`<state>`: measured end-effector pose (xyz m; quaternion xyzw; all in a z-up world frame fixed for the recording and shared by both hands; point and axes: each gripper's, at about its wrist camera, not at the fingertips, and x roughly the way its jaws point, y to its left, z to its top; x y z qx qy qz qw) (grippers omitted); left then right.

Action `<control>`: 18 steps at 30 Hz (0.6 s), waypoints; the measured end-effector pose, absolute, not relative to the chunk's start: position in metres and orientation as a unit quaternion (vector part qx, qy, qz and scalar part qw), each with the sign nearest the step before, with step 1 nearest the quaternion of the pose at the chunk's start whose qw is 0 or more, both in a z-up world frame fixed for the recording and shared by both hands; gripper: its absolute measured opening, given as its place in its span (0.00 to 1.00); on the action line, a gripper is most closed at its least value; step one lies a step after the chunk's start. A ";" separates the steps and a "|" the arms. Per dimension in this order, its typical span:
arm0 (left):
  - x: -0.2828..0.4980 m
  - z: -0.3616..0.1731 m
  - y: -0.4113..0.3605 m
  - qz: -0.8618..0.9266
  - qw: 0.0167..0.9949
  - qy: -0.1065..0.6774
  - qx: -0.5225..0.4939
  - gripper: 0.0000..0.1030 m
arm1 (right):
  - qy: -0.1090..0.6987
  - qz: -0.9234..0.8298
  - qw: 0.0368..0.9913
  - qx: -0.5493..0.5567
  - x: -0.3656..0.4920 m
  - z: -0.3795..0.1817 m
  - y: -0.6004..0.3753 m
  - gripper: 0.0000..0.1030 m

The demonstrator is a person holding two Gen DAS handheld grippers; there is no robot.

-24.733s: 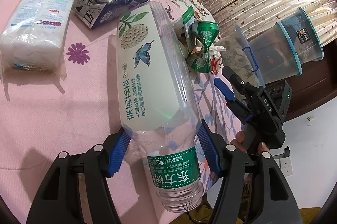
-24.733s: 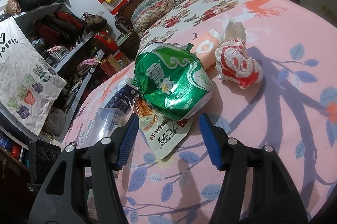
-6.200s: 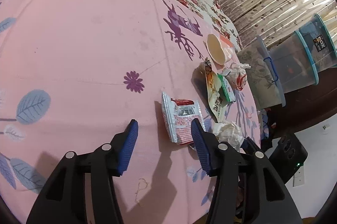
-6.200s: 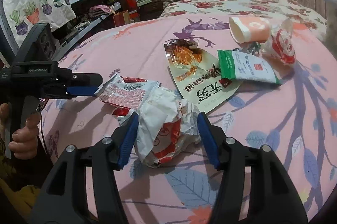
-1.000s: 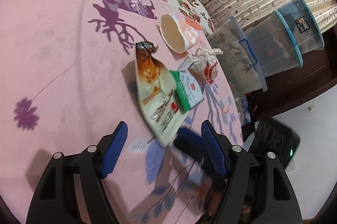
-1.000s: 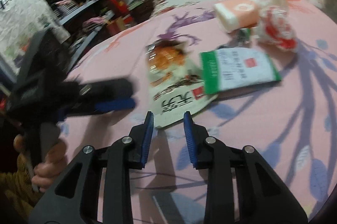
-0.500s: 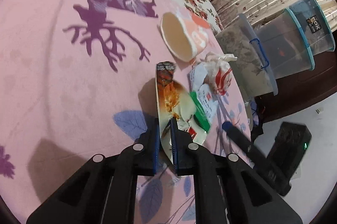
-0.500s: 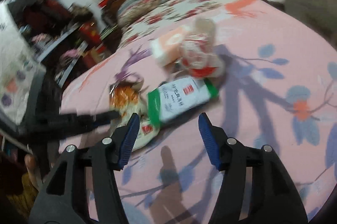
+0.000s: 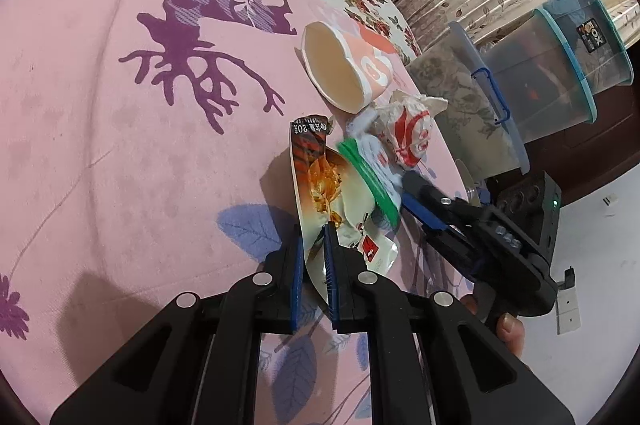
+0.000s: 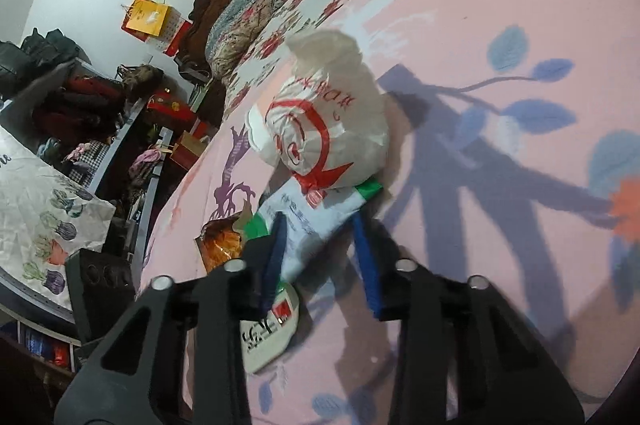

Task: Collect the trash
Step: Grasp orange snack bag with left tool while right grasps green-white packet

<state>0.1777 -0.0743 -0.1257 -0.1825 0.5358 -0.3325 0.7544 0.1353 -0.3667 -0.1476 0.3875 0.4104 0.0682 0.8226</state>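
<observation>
My left gripper (image 9: 314, 239) is shut on the near end of an orange-and-white snack bag (image 9: 320, 181), which is lifted on edge off the pink bed cover. The same bag shows in the right wrist view (image 10: 222, 245). My right gripper (image 10: 322, 245) is open, its jaws on either side of a green-and-white wrapper (image 10: 316, 211), also seen in the left wrist view (image 9: 370, 169). A crumpled white-and-red wrapper ball (image 10: 324, 121) lies just beyond it, and shows in the left wrist view (image 9: 410, 133). An orange paper cup (image 9: 344, 69) lies on its side farther back.
The pink bed cover (image 9: 100, 145) ends at the bed edge on the right. Clear plastic storage bins (image 9: 556, 61) stand beside the bed by striped curtains. A cluttered shelf (image 10: 80, 113) and a dark headboard stand in the right wrist view.
My left gripper stays shut on the snack bag and has raised it a little. My right gripper has moved in around the green-and-white wrapper, close to the crumpled ball.
</observation>
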 end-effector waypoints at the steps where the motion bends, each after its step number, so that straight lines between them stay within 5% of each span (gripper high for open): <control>1: 0.177 -0.125 -0.074 -0.332 0.755 0.536 -0.182 0.09 | 0.408 0.067 0.823 0.390 0.134 -0.149 -0.364 0.18; 4: 0.176 -0.124 -0.074 -0.329 0.754 0.539 -0.180 0.09 | 0.402 0.084 0.824 0.390 0.130 -0.147 -0.353 0.11; 18: 0.128 -0.105 -0.029 -0.294 0.779 0.537 -0.138 0.07 | 0.388 0.153 0.836 0.356 0.066 -0.119 -0.332 0.11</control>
